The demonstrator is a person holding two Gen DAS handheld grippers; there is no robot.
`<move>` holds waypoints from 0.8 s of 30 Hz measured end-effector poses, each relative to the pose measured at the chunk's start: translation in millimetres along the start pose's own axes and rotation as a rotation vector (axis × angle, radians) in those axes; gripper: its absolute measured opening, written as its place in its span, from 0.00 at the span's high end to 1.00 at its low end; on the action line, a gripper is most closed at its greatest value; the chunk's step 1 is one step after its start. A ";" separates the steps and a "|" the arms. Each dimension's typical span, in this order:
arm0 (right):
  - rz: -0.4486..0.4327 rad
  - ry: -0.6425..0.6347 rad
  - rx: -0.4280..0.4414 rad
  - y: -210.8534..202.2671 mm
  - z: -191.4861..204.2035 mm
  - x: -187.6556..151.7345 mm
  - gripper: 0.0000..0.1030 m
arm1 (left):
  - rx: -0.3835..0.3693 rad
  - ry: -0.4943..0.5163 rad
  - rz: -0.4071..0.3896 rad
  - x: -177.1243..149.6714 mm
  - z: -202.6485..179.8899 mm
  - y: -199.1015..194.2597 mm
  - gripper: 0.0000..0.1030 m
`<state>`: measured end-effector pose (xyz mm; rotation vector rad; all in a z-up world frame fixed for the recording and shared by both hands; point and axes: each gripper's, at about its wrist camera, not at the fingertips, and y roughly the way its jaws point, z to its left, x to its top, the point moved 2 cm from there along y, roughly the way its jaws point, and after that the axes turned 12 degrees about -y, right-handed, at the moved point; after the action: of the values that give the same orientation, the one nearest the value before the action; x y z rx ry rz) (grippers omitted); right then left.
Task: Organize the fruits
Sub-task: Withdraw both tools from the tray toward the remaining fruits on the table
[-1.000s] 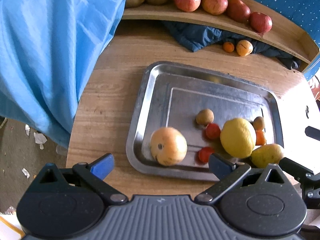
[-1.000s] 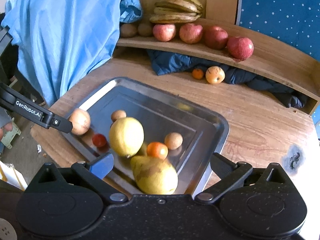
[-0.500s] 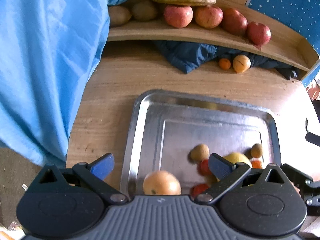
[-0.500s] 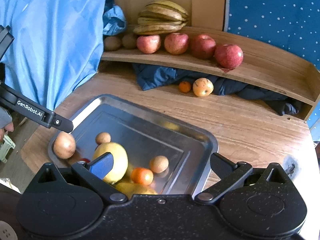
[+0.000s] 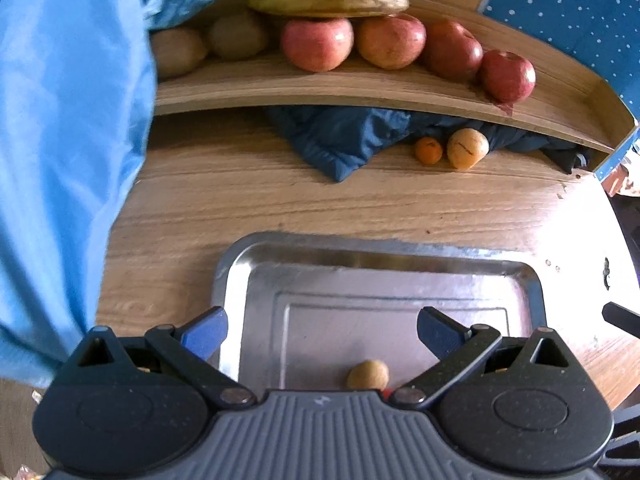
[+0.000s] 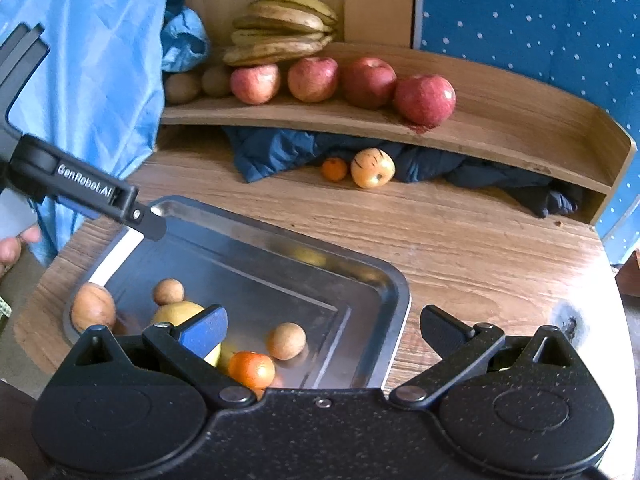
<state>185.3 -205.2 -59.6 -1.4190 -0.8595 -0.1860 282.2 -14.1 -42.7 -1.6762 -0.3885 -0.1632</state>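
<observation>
Steel, shallow and rectangular, the tray is seen from the left wrist camera beneath the left gripper, whose fingers are spread wide and empty; a small tan round fruit lies just behind them.

From the right wrist camera, the right gripper is likewise spread wide and empty. A small orange mandarin lies nearest, just below its left finger, beside a tan fruit. It looks smooth and round, without a long axis.
</observation>
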 end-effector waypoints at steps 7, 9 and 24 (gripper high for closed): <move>0.018 0.019 -0.040 10.7 -9.3 7.6 0.01 | -0.030 0.030 0.009 20.5 -18.1 16.5 0.01; 0.019 0.022 -0.052 14.6 -13.9 11.5 0.01 | -0.041 0.029 0.005 27.7 -22.7 21.2 0.01; 0.013 -0.004 -0.146 47.3 -41.0 47.1 0.01 | -0.102 0.036 0.036 68.3 -49.4 59.2 0.01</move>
<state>262.8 -215.9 -64.0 -1.5614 -0.8539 -0.2399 371.9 -57.6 -68.3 -1.7775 -0.3273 -0.1884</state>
